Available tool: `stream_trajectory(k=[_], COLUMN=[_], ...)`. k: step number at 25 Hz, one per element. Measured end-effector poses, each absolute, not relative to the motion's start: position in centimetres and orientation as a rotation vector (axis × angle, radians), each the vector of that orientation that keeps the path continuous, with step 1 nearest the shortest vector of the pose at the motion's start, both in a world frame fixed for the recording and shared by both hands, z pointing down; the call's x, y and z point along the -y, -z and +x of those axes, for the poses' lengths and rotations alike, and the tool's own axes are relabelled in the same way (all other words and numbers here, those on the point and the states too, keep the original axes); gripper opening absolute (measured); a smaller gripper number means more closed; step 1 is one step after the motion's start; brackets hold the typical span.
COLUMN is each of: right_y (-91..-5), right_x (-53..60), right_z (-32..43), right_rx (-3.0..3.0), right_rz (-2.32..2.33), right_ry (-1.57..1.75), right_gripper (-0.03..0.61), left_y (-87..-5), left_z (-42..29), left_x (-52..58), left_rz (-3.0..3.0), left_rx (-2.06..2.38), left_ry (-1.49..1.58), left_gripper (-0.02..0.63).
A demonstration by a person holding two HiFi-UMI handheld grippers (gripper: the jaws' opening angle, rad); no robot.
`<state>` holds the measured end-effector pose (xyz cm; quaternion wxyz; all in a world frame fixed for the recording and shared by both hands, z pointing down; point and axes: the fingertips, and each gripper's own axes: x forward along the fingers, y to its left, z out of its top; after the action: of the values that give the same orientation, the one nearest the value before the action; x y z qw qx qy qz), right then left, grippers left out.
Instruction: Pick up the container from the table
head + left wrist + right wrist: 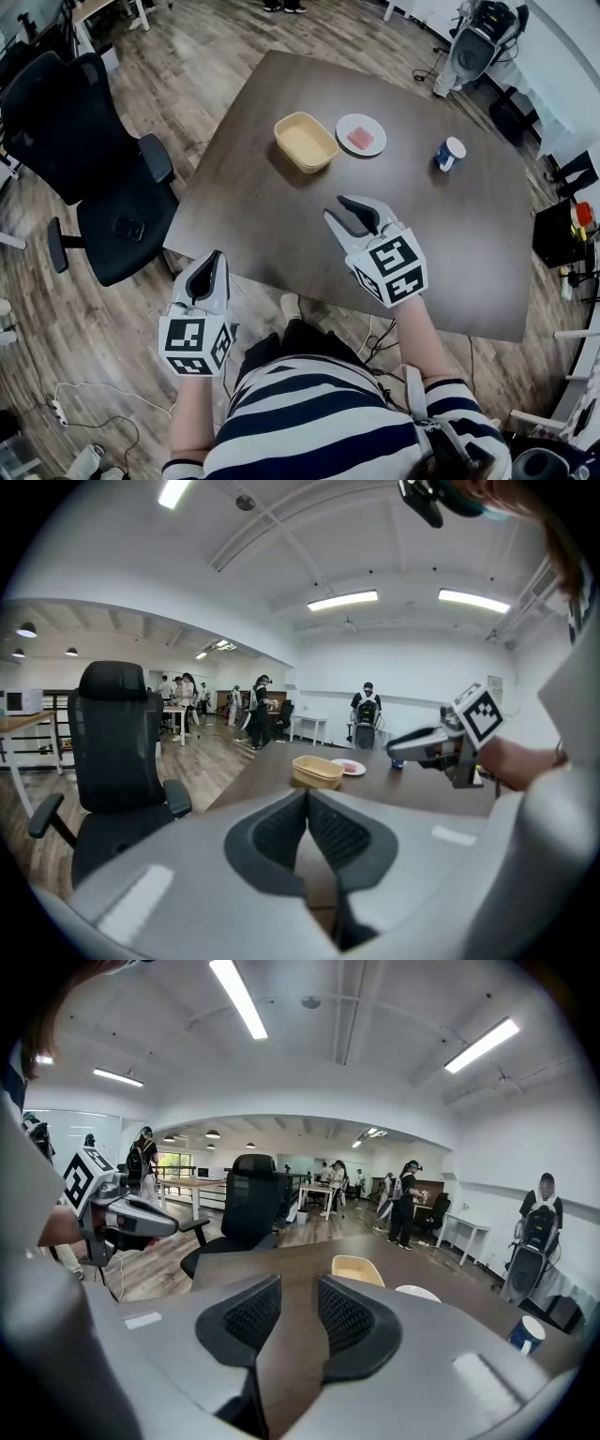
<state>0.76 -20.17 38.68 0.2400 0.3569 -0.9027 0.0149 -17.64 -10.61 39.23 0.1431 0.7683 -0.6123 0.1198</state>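
1. Head view: one beige, open-topped container [306,142] sits on the far part of the dark table [281,234], just beside one white plate [361,134]. One cup [450,153] stands well apart.
2. Left gripper view: the left gripper [307,794] has its jaws pressed together and holds nothing. People stand in the room beyond, which the head view does not show.
3. Right gripper view: the right gripper [298,1283] has its jaws spread wide with nothing between them.

Chair [70,131], plate [376,127] and cup [450,153]
The black chair fills the left of the frame, a phone [128,228] on its seat; the white plate, upper centre, bears a pink block [360,139]; the cup stands right of it.
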Motion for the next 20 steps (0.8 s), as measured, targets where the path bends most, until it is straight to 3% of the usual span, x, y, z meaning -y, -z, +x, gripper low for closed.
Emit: stream_trajectory(k=[20], right_y=[-44.5], right_x=[32.5], right_z=[-1.3], right_rx=[2.397], right_rz=[0.871], right_ry=[-0.047], right_gripper=[0.120], left_y=[-41.7], left_z=[-16.2], left_x=[21.0], left_rz=[2.171], left_rx=[1.725], left_ry=[-0.393], left_gripper=[0.000])
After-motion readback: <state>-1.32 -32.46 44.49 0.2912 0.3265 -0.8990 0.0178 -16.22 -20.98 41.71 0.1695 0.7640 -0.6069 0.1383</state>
